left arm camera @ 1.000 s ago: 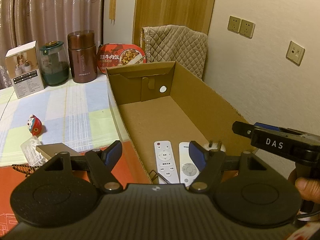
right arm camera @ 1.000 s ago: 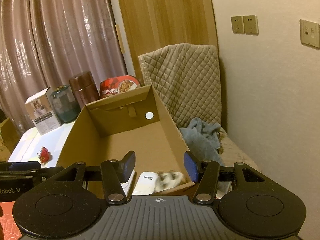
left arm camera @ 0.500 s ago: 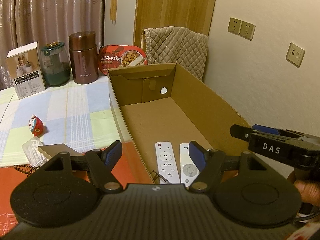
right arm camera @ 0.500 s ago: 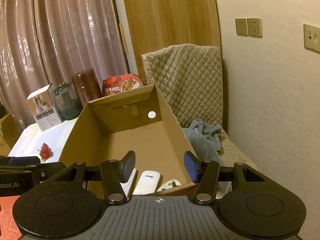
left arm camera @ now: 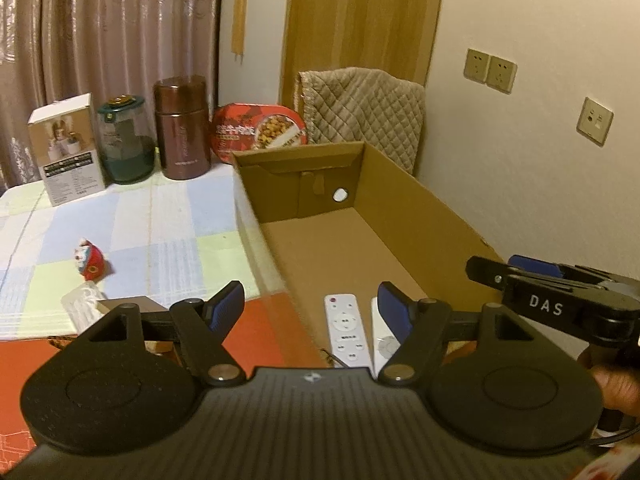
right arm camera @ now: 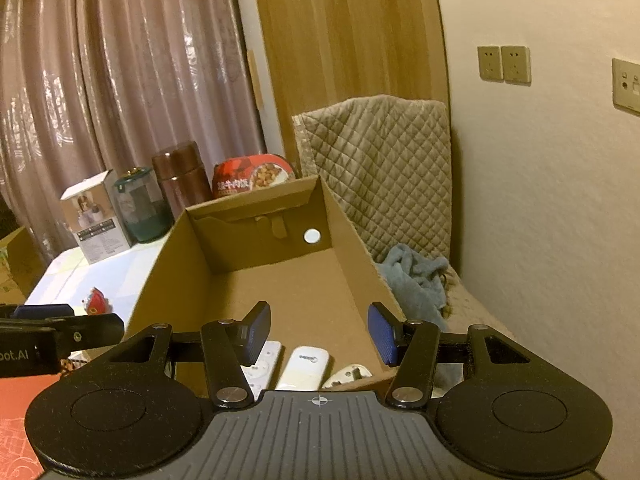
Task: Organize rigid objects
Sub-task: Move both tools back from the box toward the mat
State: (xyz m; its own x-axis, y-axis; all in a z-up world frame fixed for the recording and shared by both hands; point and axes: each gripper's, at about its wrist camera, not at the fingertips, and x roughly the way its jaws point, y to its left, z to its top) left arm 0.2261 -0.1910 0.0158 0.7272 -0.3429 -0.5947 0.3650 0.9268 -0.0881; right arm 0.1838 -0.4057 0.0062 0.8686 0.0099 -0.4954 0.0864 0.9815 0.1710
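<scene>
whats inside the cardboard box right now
Two white remotes and a white plug lie at the cardboard box's near end; the nearest floor is hidden behind the gripper body.

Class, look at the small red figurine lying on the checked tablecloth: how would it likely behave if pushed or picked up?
The red figurine looks rounded, so a push would probably make it roll or rock rather than slide. Its body seems hard and glossy, so it may slip from a loose grip. Being small, it is likely light, possibly breakable if dropped.
</scene>
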